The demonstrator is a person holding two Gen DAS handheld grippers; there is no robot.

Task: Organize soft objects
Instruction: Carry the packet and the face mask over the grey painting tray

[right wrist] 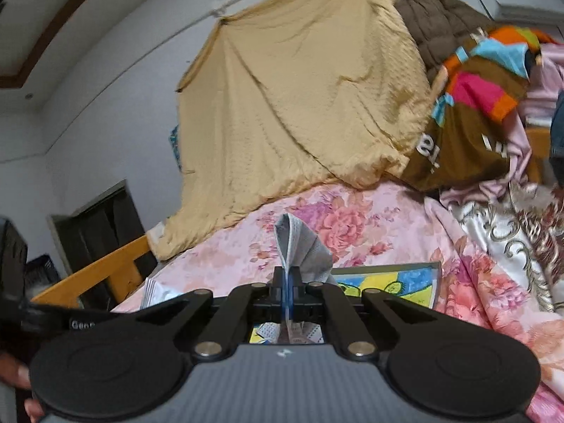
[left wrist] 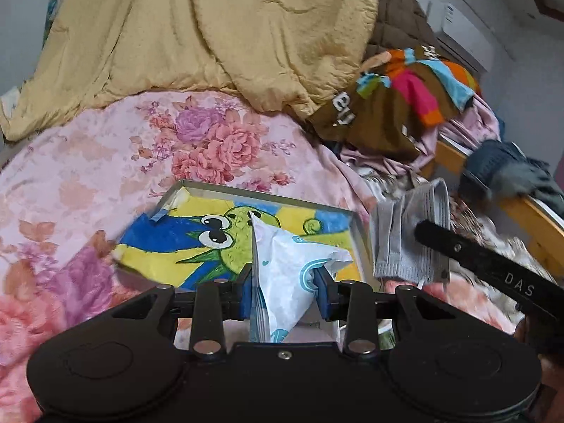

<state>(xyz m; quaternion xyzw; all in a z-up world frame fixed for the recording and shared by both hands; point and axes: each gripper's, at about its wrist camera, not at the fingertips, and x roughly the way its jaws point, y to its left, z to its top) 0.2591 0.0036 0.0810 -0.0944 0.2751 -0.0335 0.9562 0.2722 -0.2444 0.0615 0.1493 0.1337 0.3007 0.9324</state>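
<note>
My left gripper [left wrist: 286, 290] is shut on a white tissue pack with blue print [left wrist: 287, 264], held above a shallow metal tray [left wrist: 268, 194] lined with a yellow, blue and green cartoon picture. My right gripper [right wrist: 288, 283] is shut on a grey face mask [right wrist: 298, 246], which stands up folded between the jaws. The mask also shows in the left wrist view [left wrist: 409, 236], hanging just right of the tray, with the right gripper's black finger [left wrist: 486, 261] behind it. The tray's corner shows in the right wrist view [right wrist: 435, 282]. The tissue pack shows there at lower left [right wrist: 158, 294].
The tray lies on a pink floral bedspread [left wrist: 105, 176]. A tan quilt [left wrist: 211, 35] is heaped at the back. A brown, pink and orange garment [left wrist: 394, 105] and other clothes lie at the right. A wooden bed rail [left wrist: 528, 218] runs along the right edge.
</note>
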